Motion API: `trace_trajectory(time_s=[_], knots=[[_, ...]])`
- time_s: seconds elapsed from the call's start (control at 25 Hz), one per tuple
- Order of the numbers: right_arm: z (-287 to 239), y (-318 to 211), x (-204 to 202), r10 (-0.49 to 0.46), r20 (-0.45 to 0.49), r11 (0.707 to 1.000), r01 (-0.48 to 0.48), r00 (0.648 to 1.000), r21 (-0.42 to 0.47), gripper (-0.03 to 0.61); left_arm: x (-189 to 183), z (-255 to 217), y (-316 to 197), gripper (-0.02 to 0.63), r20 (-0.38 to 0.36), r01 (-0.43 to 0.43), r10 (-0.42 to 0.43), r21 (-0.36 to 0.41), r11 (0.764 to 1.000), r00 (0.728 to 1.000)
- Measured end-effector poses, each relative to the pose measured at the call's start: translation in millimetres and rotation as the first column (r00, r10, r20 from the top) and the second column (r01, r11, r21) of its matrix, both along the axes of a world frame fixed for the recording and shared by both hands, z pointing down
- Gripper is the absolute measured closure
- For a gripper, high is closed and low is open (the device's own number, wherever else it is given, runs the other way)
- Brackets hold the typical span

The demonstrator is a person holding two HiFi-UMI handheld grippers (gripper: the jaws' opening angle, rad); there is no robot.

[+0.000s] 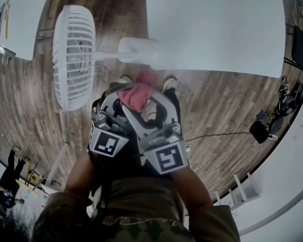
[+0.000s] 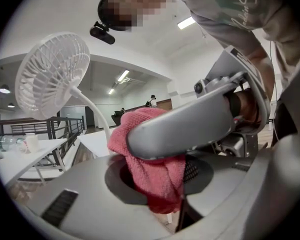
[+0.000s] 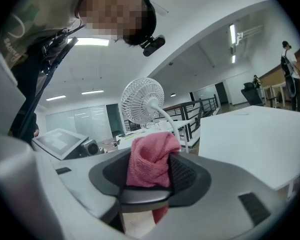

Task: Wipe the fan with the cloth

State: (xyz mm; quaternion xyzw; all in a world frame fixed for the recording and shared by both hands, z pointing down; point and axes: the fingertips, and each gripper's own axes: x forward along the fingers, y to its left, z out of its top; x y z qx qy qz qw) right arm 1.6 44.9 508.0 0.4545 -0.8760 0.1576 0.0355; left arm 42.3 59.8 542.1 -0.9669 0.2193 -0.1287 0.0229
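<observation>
A white fan (image 1: 73, 54) stands on the near edge of a white table (image 1: 217, 29), its round grille tilted toward me. The pink cloth (image 1: 135, 96) is bunched between the tips of both grippers, short of the fan and clear of it. In the left gripper view my left gripper (image 2: 165, 194) pinches the cloth (image 2: 157, 176) between its dark pads, and a grey finger (image 2: 190, 126) of the right gripper crosses over it. In the right gripper view my right gripper (image 3: 147, 181) stands wide around the cloth (image 3: 149, 159) without clamping it. The fan (image 3: 142, 101) is behind.
A second white table (image 1: 15, 19) sits at the upper left. A black device with cables (image 1: 262, 130) lies on the wood floor at the right. A person (image 1: 7, 185) stands at the lower left. My shoes (image 1: 169, 82) are just under the grippers.
</observation>
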Motion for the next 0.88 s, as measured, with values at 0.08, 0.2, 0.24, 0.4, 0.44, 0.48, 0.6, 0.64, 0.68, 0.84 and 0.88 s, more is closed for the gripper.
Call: trace_trajectory(time_s=[0.08,0.2,0.24,0.4,0.44,0.48,0.6,0.64,0.68,0.84,0.88], knots=[[-1,0,2,-0.006,0.016,1.0,0.005,1.0,0.01,0.386,1,-1,0,0.468,-0.02,-0.002,0.001,-0.017,1.0,1.0],[-9,0,-1,-0.029,0.036,0.998,0.027,0.999,0.061,0.402,-7,-3,-3,0.451,-0.095,-0.007,0.0,-0.065,0.998,0.995],[-13,-1,-3,-0.037,0.039,0.996,0.034,0.999,0.081,0.417,-11,-3,-3,0.436,-0.122,-0.008,-0.002,-0.084,0.996,0.993],[-18,-1,13,0.025,0.166,0.998,-0.034,0.986,0.054,0.427,-19,-8,4,0.42,-0.165,-0.047,0.023,-0.148,0.988,0.986],[-19,-3,24,0.068,0.214,0.996,-0.079,0.975,0.044,0.428,-21,-8,7,0.42,-0.162,-0.067,0.041,-0.162,0.984,0.986],[-22,-6,37,0.108,0.243,0.991,-0.124,0.964,0.049,0.43,-23,-8,8,0.42,-0.157,-0.082,0.055,-0.173,0.982,0.986],[-39,-20,75,0.197,0.24,0.966,-0.23,0.951,0.12,0.43,-43,-1,2,0.42,-0.148,-0.065,0.033,-0.219,0.974,0.989],[-43,-26,85,0.217,0.235,0.959,-0.252,0.948,0.132,0.43,-53,2,-1,0.466,-0.154,-0.041,0.003,-0.245,0.969,0.988],[-47,-32,92,0.234,0.23,0.953,-0.269,0.945,0.138,0.43,-64,4,-6,0.582,-0.167,-0.015,-0.032,-0.272,0.962,0.985],[-33,-53,94,0.284,0.13,0.947,-0.299,0.95,0.114,0.43,-86,4,-22,0.595,-0.197,0.07,-0.133,-0.296,0.953,0.971],[-26,-57,89,0.281,0.098,0.95,-0.291,0.955,0.114,0.43,-87,3,-25,0.595,-0.19,0.084,-0.142,-0.281,0.956,0.971]])
